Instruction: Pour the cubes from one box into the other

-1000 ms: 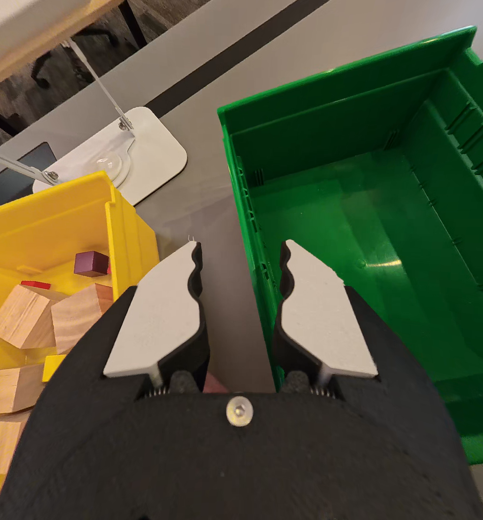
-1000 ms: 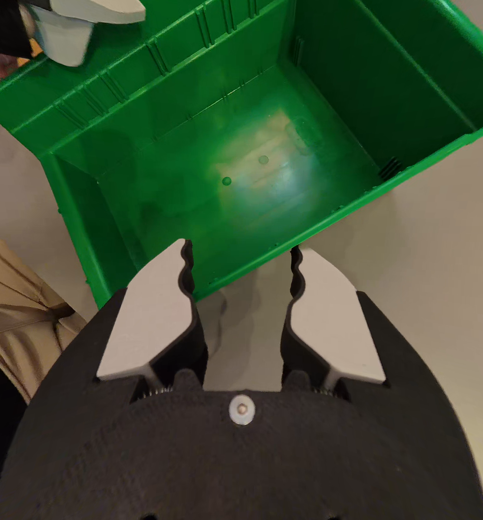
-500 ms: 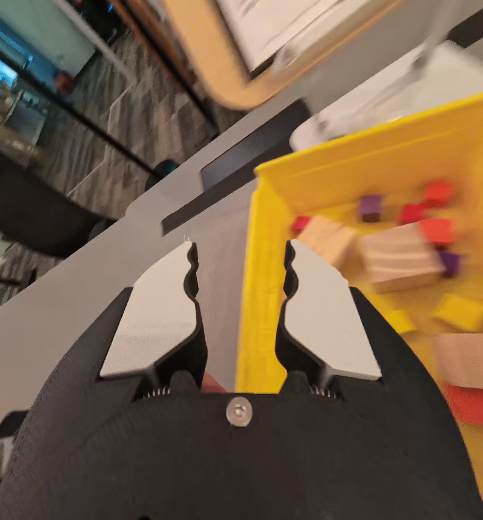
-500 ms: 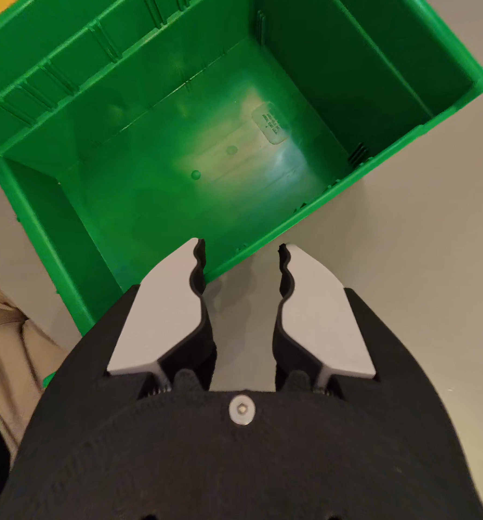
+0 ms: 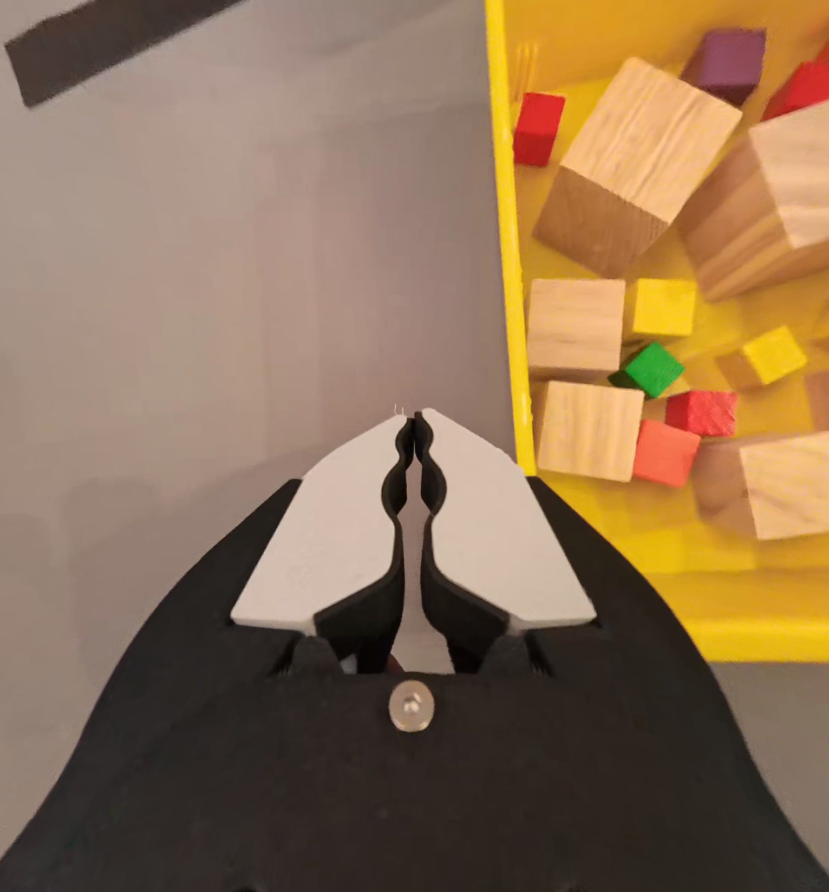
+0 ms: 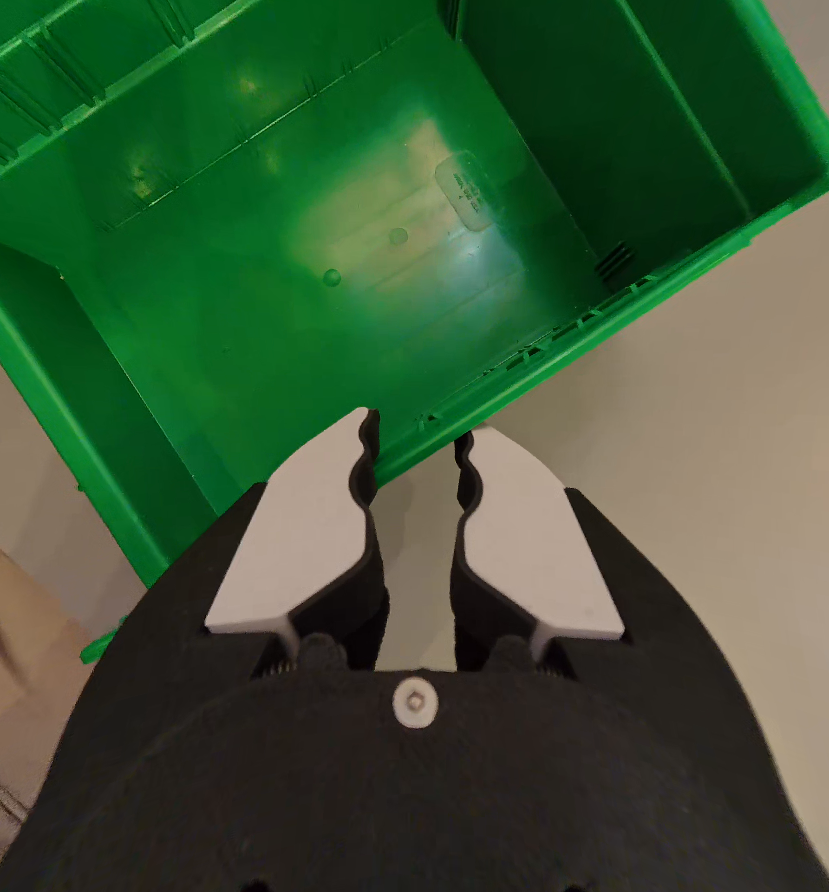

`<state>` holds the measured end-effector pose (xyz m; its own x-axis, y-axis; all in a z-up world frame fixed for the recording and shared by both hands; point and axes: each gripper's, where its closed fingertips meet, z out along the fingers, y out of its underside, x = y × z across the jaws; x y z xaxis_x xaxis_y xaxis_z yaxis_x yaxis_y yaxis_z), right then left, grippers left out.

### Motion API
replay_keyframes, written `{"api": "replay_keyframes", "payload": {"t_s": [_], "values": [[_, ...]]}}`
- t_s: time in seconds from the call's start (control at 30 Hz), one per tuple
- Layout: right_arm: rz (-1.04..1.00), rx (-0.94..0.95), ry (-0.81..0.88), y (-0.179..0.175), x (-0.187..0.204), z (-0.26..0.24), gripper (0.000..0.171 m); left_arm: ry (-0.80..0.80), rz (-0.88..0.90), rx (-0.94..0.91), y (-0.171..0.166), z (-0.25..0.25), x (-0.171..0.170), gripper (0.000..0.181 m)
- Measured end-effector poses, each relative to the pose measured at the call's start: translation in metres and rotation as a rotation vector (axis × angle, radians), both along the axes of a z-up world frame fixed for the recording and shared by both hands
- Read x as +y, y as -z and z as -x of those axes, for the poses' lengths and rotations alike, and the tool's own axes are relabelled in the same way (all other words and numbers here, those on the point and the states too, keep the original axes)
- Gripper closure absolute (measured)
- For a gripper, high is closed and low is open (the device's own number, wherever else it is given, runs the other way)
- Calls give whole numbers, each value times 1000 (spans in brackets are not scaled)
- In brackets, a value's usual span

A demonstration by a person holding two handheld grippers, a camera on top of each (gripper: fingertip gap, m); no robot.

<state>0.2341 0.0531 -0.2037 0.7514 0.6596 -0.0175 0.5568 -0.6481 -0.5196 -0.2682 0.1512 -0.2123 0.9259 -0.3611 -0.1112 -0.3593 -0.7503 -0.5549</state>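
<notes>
Both grippers looked alike: left gripper [image 5: 411,421] and right gripper [image 6: 416,427] had black textured bodies, pale grey fingers with wavy black inner pads, one silver screw centred near the base.

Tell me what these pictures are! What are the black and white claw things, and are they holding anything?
Those claws are two grabbing tools. A person holds one in each hand, and each tool has a little camera looking out along its two fingers. So each picture is what one tool sees.

The left gripper has its fingers pressed together with nothing between them. It hovers over a grey table, just beside a yellow box full of cubes: big wooden ones and small red, yellow, green and purple ones.

The right gripper is open and holds nothing. Its fingers sit on either side of the near wall of a green box, which has no cubes in it.

The job is to tip the cubes into the other box. That has not started yet.
</notes>
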Motion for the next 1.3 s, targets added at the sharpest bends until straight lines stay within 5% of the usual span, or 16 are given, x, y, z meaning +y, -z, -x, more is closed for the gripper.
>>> {"api": "replay_keyframes", "payload": {"t_s": [0.23, 0.47, 0.6, 0.67, 0.77, 0.97, 1.3], "values": [[16, -11, -20, 0, 3, 1, 147, 69, 24, -50, -3, -8, -43, 181], [35, 26, 23, 1, 3, 4, 150, 64, -196, -173, -58, -28, -31, 131], [22, 43, 55, 0, 3, 4, 151, 92, -98, -76, -30, -37, -32, 119], [22, 51, 75, 0, 2, 4, 152, 113, -32, -48, -12, -41, -38, 129], [8, 15, 89, 0, 1, 2, 149, 78, -47, 51, -1, -31, -36, 170], [39, -13, 122, -1, -11, 7, 127, 1, -59, -69, -2, -27, -43, 175], [52, -90, 127, -1, -49, 21, 125, -52, -64, -70, -1, -13, -71, 174]]}}
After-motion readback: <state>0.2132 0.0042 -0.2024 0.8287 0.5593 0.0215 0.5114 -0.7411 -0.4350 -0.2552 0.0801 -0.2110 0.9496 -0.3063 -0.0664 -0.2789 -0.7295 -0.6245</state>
